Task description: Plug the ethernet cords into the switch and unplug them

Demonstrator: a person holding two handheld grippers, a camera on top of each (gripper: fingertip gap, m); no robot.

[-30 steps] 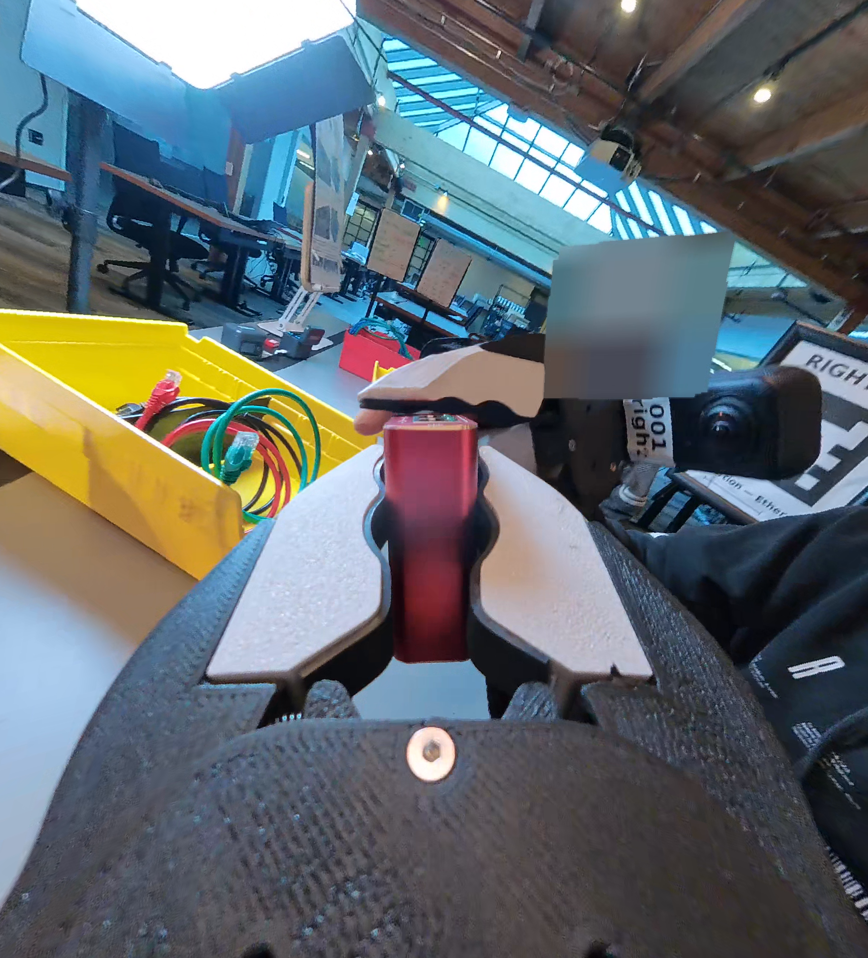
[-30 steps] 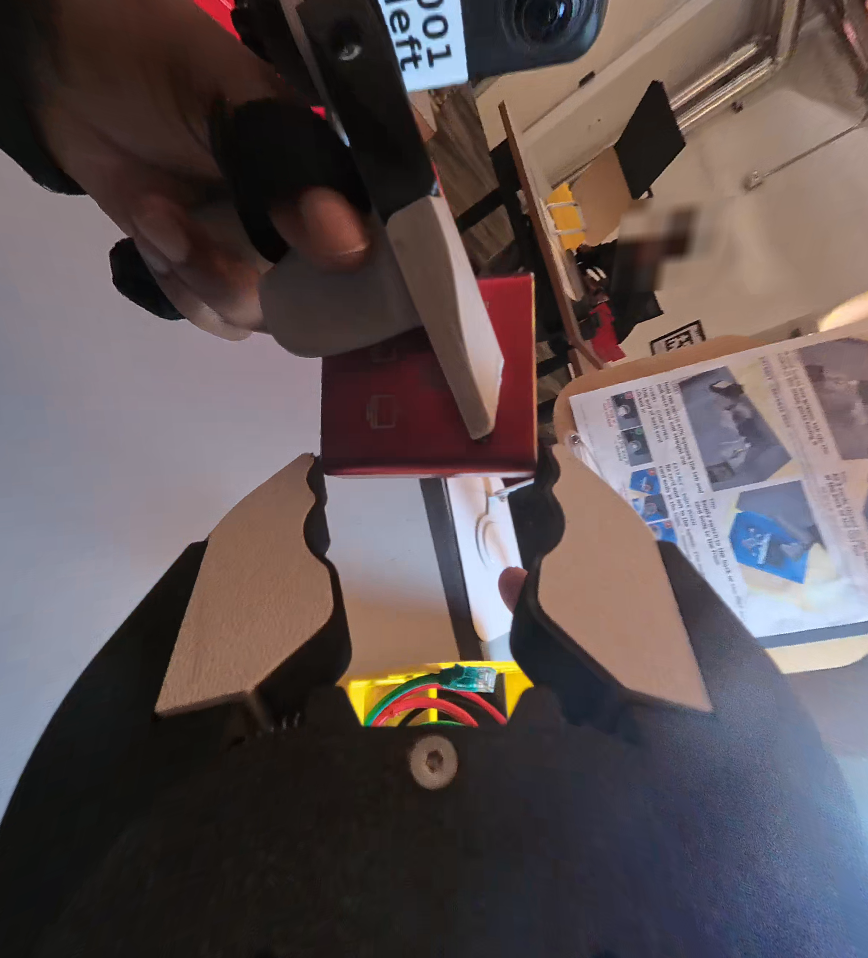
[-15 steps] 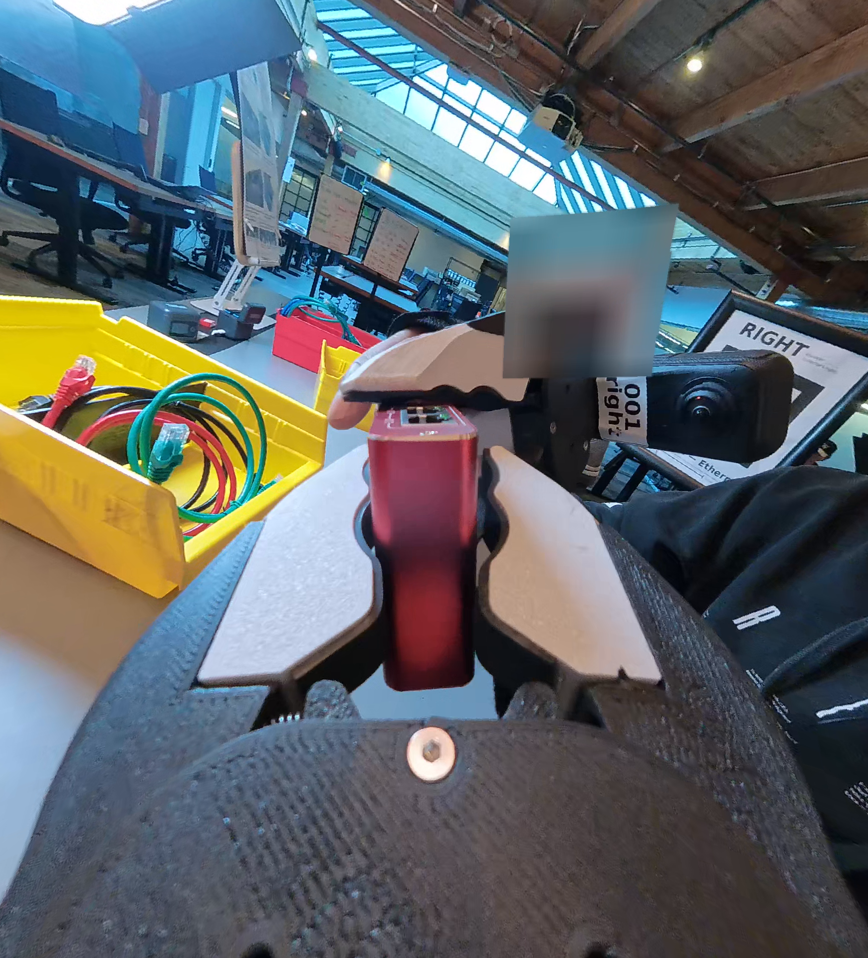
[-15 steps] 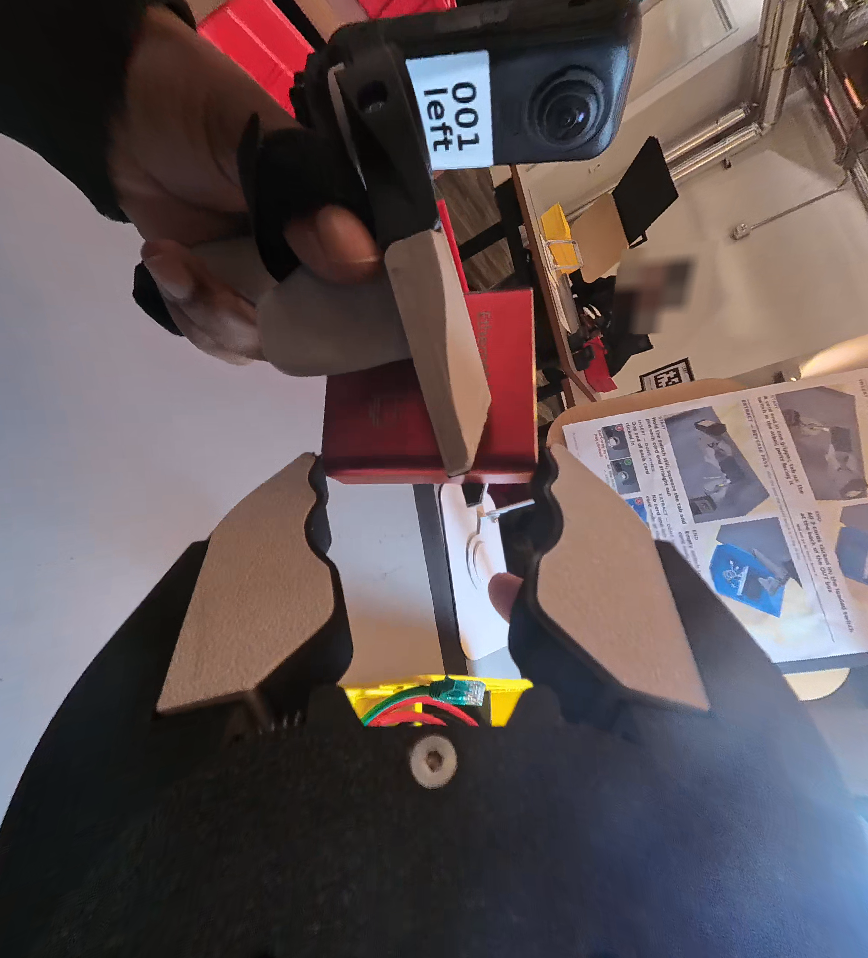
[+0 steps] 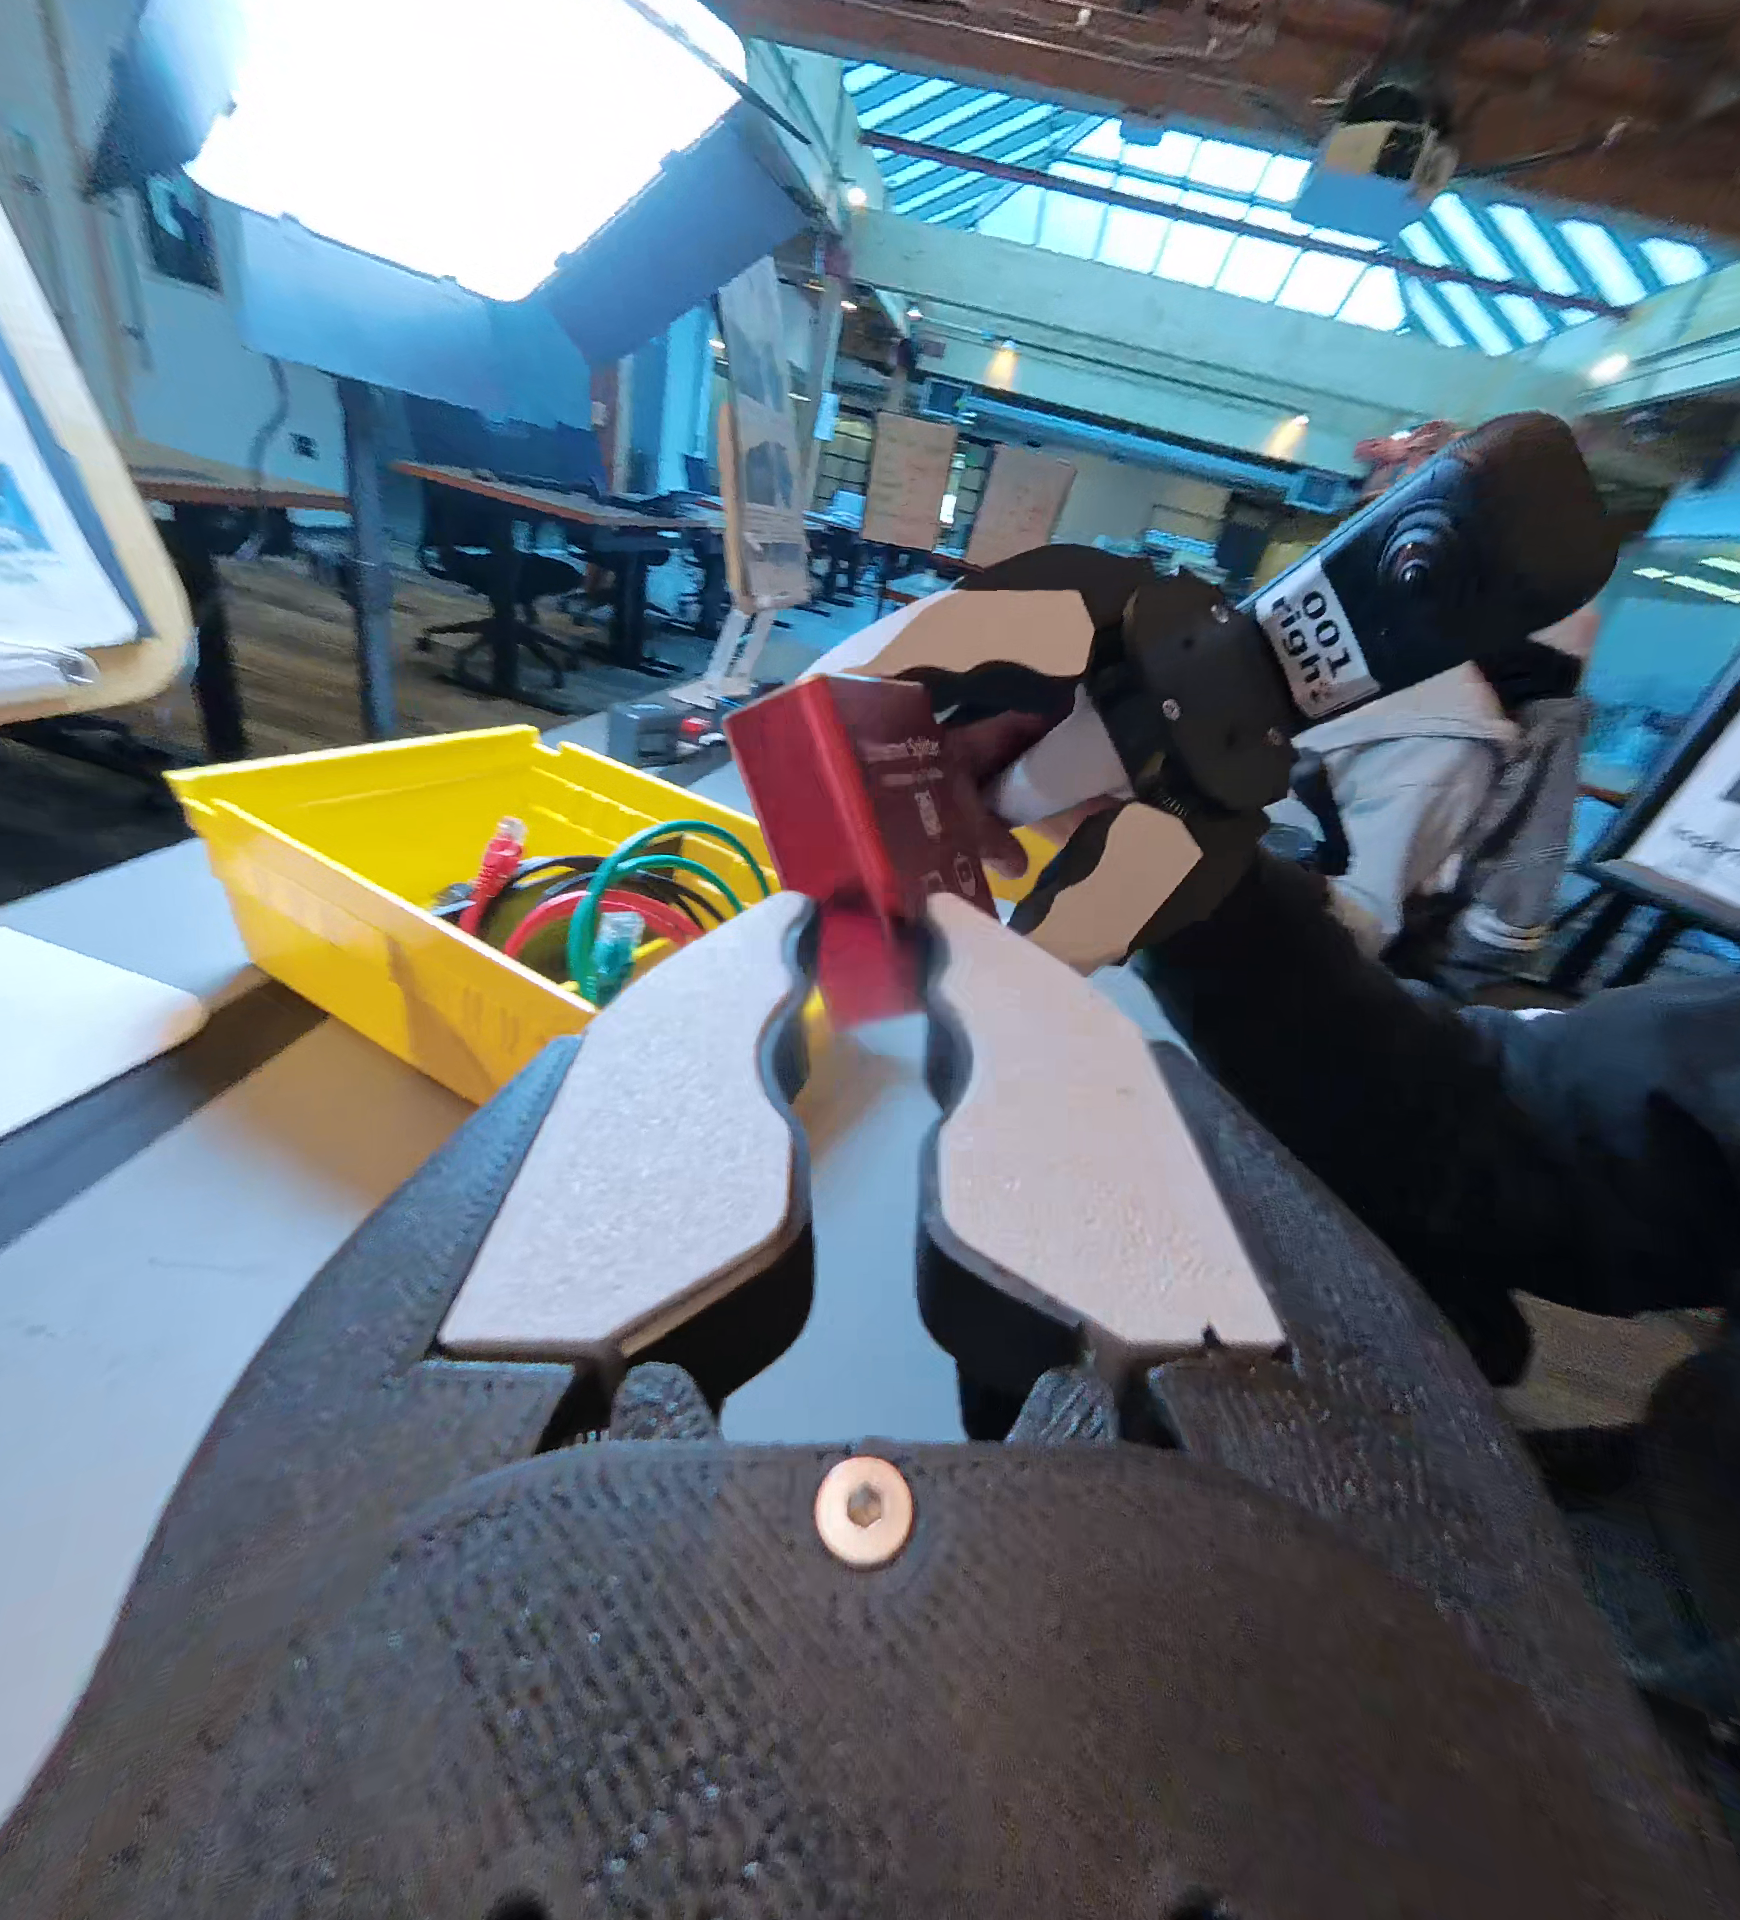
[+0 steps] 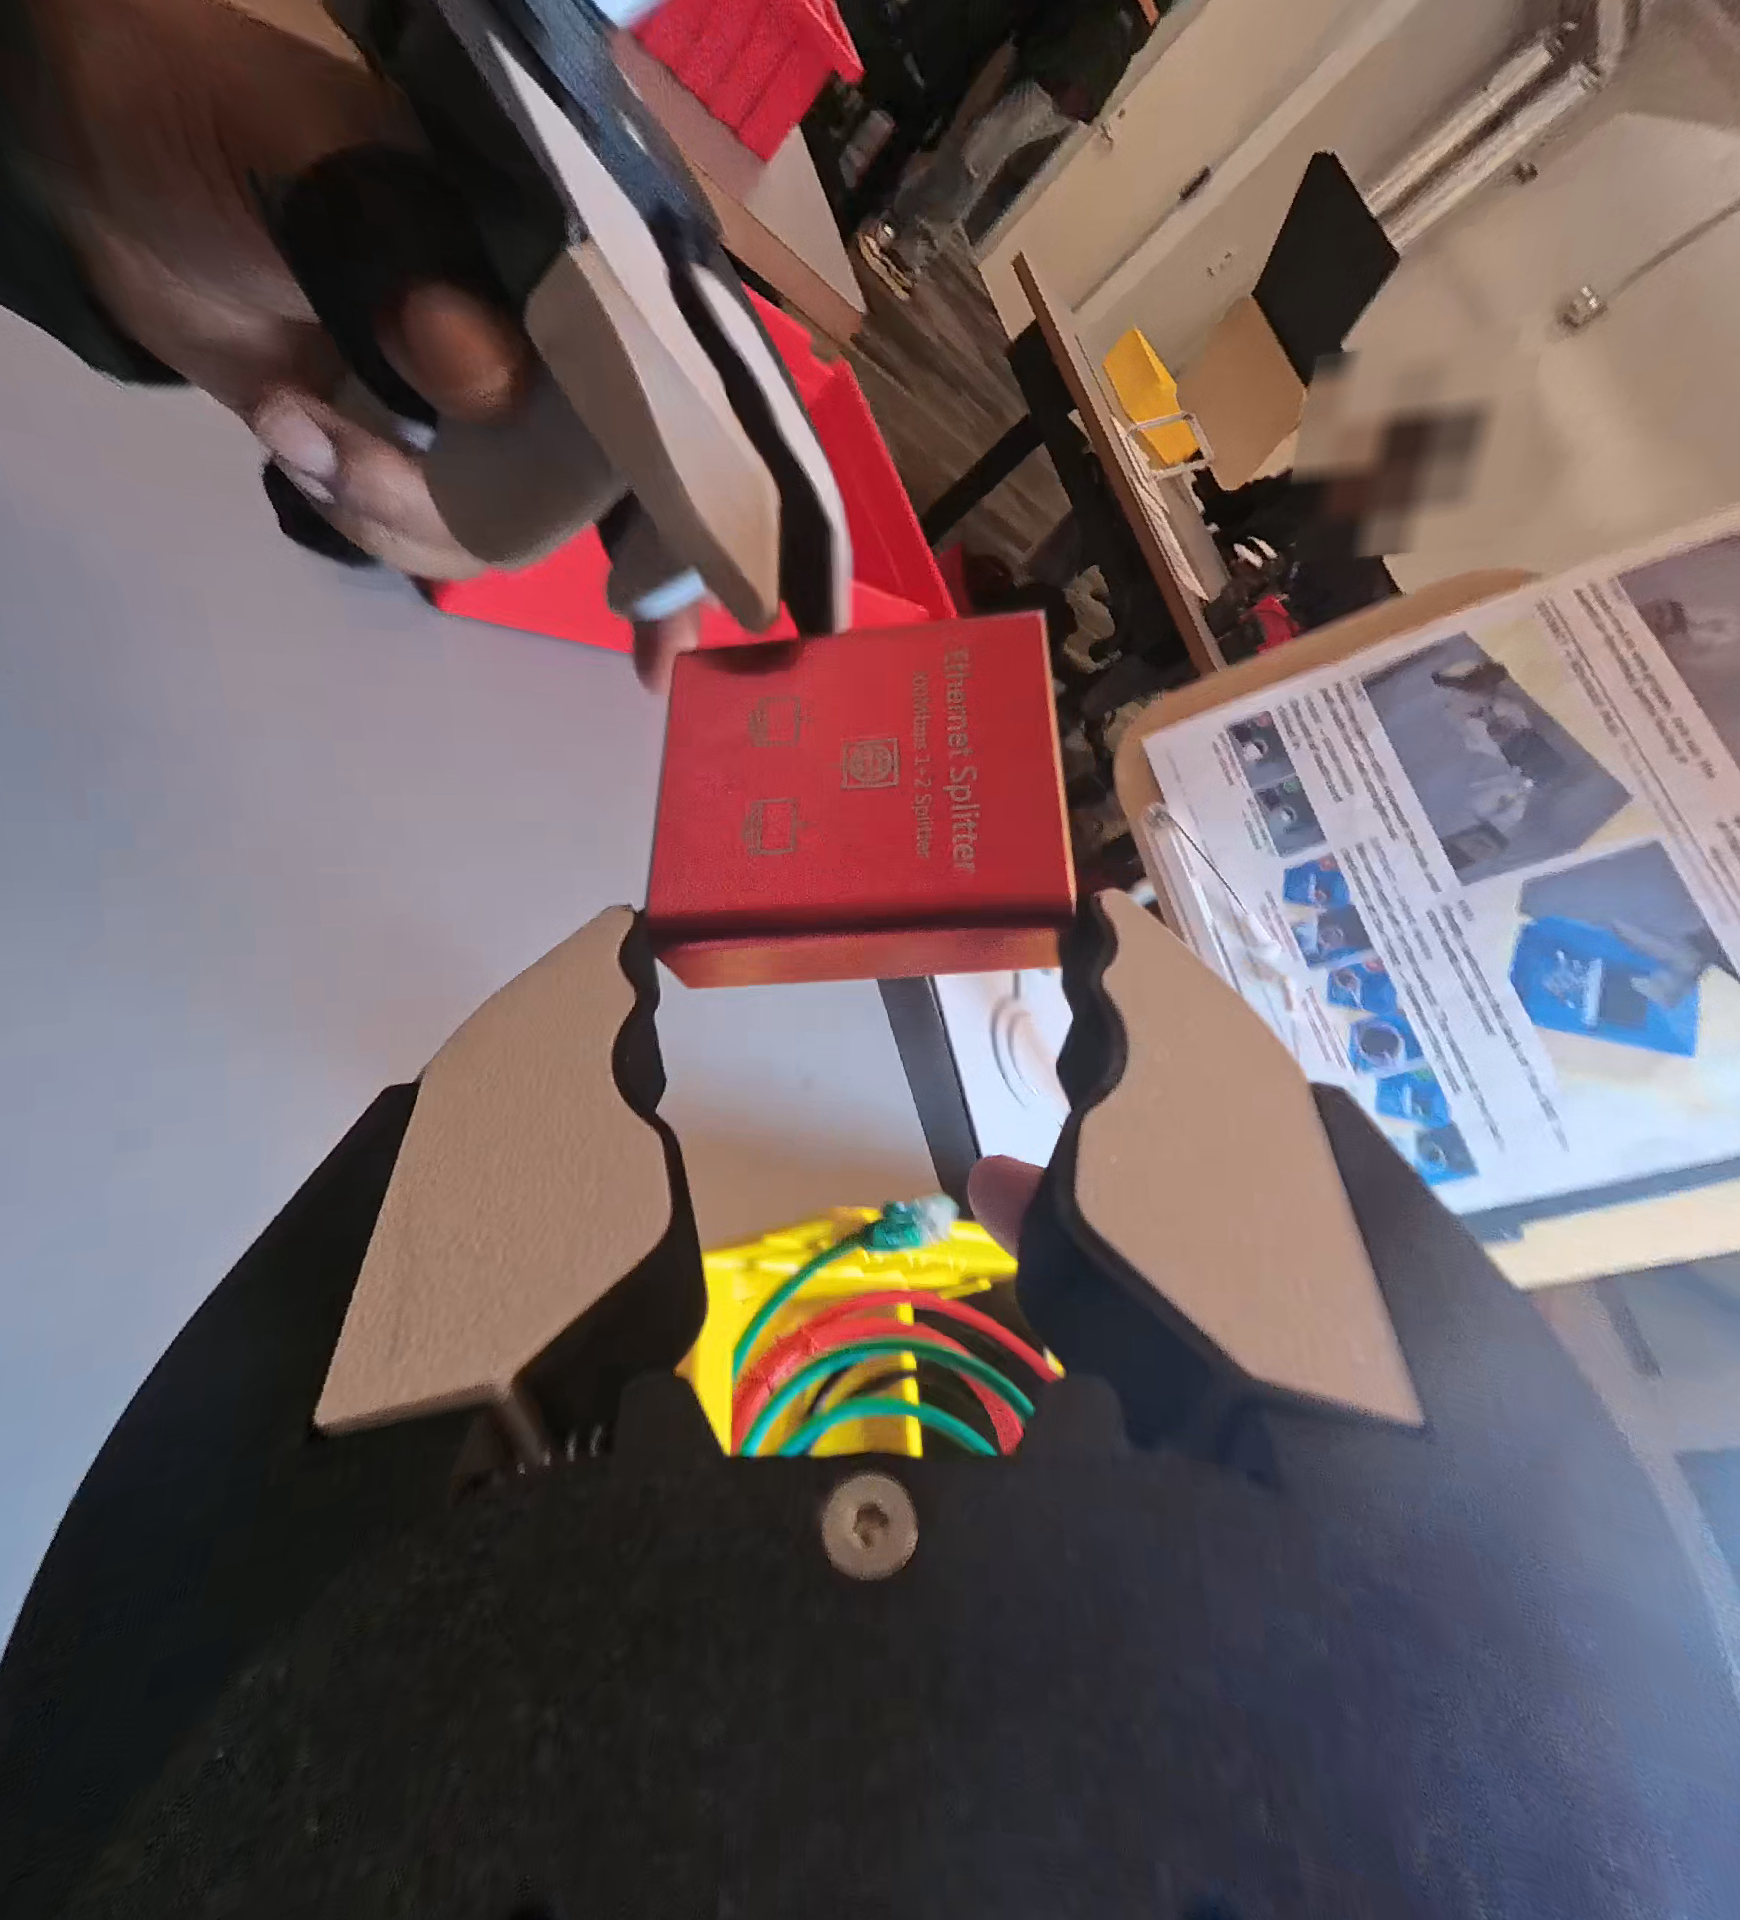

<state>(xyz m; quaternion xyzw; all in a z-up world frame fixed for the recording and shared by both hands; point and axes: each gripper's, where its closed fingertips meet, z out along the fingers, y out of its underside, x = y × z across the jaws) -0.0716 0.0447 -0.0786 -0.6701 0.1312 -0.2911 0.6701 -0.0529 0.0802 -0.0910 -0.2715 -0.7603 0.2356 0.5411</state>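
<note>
The red switch (image 6: 861,805) is a flat, matte metal box with squared edges, and its ports are hidden in both views. In the right wrist view it sits at centre frame, its near end pinched between the tips of the right gripper (image 6: 861,940), whose jaws stand wide and grip its two side edges. The left gripper (image 5: 866,935) has its jaws nearly closed on the thin lower corner of the switch; in the left wrist view that corner sits between the wavy tips at mid-frame, the rest tilting up toward the right gripper. The pads (image 5: 658,1164) are tan and grainy, set in rough black printed shells. At centre left of that view a glossy yellow plastic bin (image 5: 346,935) on the pale worktop (image 5: 66,1403) holds coiled red, green and black cords (image 5: 627,904); the bin wall hides their lower loops. A clipboard (image 6: 1531,894) with printed sheets is cut off at the right edge of the right wrist view, motion-blurred.
</note>
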